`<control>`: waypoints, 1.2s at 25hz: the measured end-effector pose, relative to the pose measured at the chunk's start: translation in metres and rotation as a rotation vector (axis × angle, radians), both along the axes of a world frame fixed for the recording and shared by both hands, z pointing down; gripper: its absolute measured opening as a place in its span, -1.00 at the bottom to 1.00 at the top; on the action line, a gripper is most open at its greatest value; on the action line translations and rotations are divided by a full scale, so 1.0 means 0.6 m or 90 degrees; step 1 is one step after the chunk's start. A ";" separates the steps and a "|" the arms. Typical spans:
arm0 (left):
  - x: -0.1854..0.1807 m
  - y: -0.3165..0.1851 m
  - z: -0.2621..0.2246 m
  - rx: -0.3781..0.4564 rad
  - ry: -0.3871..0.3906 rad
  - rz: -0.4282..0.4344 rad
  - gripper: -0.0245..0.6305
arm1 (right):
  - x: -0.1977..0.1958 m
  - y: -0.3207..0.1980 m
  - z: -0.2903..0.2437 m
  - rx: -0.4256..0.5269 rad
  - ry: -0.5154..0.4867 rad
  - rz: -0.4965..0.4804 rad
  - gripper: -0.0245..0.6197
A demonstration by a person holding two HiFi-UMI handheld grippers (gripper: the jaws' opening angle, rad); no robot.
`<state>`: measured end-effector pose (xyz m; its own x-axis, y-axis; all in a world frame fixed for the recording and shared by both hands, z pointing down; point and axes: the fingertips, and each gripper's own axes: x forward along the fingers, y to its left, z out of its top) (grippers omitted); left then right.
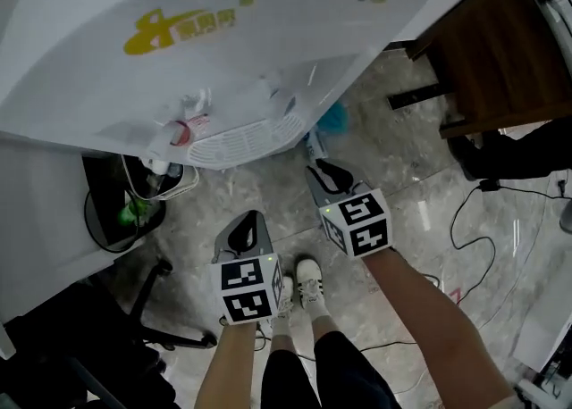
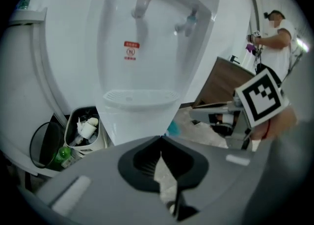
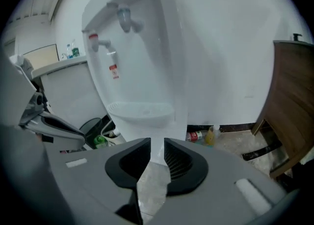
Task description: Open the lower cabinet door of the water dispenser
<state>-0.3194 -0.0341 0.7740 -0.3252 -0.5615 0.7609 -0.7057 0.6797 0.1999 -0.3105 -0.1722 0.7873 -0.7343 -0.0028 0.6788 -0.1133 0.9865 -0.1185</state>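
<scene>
While the right hand-held gripper (image 3: 157,144) gapes slightly, empty, the water dispenser (image 3: 140,67) stands ahead.

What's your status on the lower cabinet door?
Left gripper shut, right gripper open, both empty. Lower front of white water dispenser untouched, grippers short of it. Beside it, white waste bin.

left gripper (image 1: 252,218) / right gripper (image 1: 317,168): grey (marker cubes (image 1: 248,288)) | black shorts (image 1: 295,380) | white shoes (image 1: 310,280)

Open floor (image 1: 402,166) before dispenser (image 2: 142,37) — bin (image 2: 88,145) beside
</scene>
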 end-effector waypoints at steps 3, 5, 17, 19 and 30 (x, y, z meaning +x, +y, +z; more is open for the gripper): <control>0.001 -0.018 0.046 -0.022 0.007 -0.004 -0.91 | -0.022 -0.029 0.073 0.007 0.036 -0.055 -0.52; 0.009 -0.027 0.061 -0.019 0.016 0.004 -0.91 | -0.036 -0.055 0.106 0.003 0.050 -0.067 -0.31; 0.000 -0.047 0.093 0.005 0.055 0.000 -0.91 | -0.116 -0.079 0.130 0.039 0.045 -0.150 -0.06; -0.002 -0.046 0.093 0.003 0.052 -0.003 -0.91 | -0.111 -0.079 0.129 0.038 0.049 -0.147 -0.10; 0.032 -0.028 0.094 -0.009 0.044 0.018 -0.90 | -0.021 -0.034 0.128 0.039 0.076 -0.133 -0.32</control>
<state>-0.2999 -0.0506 0.8306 -0.2560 -0.5581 0.7893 -0.7093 0.6632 0.2389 -0.3233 -0.1928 0.8640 -0.6375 0.0972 0.7643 0.0844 0.9948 -0.0562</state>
